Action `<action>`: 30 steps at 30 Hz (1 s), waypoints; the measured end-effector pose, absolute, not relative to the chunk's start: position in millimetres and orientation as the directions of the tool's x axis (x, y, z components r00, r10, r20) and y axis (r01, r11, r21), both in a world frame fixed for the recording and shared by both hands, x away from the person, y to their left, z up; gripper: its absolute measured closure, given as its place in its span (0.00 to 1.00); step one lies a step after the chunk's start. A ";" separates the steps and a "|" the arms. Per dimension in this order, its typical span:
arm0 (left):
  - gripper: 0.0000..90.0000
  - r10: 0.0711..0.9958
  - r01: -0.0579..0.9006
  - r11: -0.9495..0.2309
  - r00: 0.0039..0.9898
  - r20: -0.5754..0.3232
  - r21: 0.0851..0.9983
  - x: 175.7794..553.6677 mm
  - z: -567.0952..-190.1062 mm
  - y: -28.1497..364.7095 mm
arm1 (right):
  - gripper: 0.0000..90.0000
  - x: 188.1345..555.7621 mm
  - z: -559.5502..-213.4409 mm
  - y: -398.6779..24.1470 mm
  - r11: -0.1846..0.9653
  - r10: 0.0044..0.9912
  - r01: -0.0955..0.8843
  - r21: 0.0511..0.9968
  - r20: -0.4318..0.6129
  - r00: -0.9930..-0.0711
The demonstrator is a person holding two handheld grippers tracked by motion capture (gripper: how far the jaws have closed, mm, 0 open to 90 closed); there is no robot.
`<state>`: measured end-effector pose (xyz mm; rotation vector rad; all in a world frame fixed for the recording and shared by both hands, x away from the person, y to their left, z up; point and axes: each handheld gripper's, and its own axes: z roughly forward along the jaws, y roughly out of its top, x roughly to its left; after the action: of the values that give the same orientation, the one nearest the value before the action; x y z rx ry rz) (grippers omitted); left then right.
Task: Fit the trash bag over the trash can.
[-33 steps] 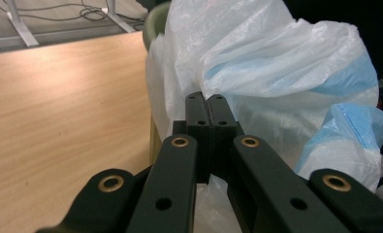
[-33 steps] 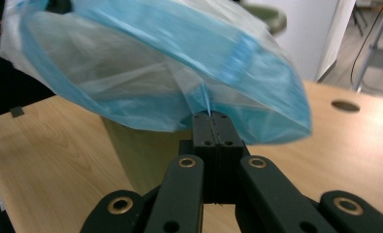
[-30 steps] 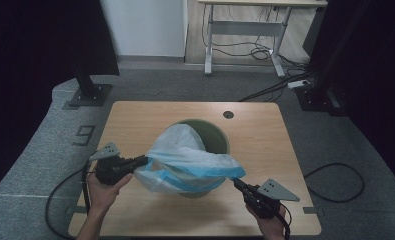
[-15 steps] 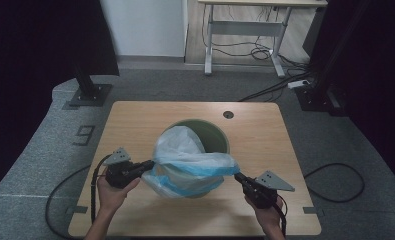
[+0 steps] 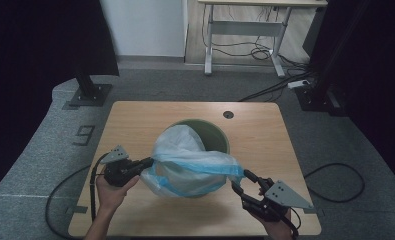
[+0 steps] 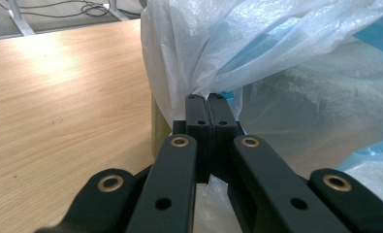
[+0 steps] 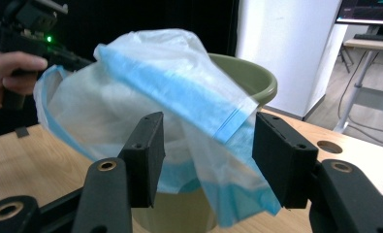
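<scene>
Bin liner half-fitted over a green bin — one corner pinched, the other let loose.

The left gripper [image 5: 147,163] is clamped on the near-left edge of the white-and-blue plastic bag [image 5: 190,160], its jaws pressed together on the gathered film. The bag drapes over the green bin [image 5: 212,132] at the middle of the wooden table [image 5: 135,120]. The right gripper [image 5: 244,180] has just been opening — its jaws stand apart around the bag's hanging blue-edged corner, seemingly without pressing it, though the film lies close to one pad.

Grey carpet [image 5: 45,165], white wall [image 5: 145,25], bkgd desk [image 5: 245,30].
</scene>
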<state>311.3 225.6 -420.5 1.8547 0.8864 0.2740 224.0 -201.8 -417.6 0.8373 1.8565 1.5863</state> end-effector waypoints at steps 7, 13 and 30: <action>1.00 0.684 0.455 -0.209 0.701 -0.203 0.866 313.0 -420.4 225.5 | 0.42 240.3 -417.6 -199.0 0.134 0.757 0.124 0.983 -0.021 -0.653; 1.00 0.684 0.450 -0.205 0.701 -0.202 0.869 313.3 -417.1 224.8 | 0.38 259.8 -413.3 -184.0 0.192 0.731 0.134 0.972 -0.050 -0.681; 1.00 0.687 0.437 -0.213 0.703 -0.185 0.874 325.5 -394.4 225.8 | 0.97 290.6 -392.9 -198.8 0.076 0.716 0.138 0.988 0.042 -0.697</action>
<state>325.5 225.8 -394.4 1.8521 0.8801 0.2944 290.6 -198.8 -392.9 0.8434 1.8994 1.6600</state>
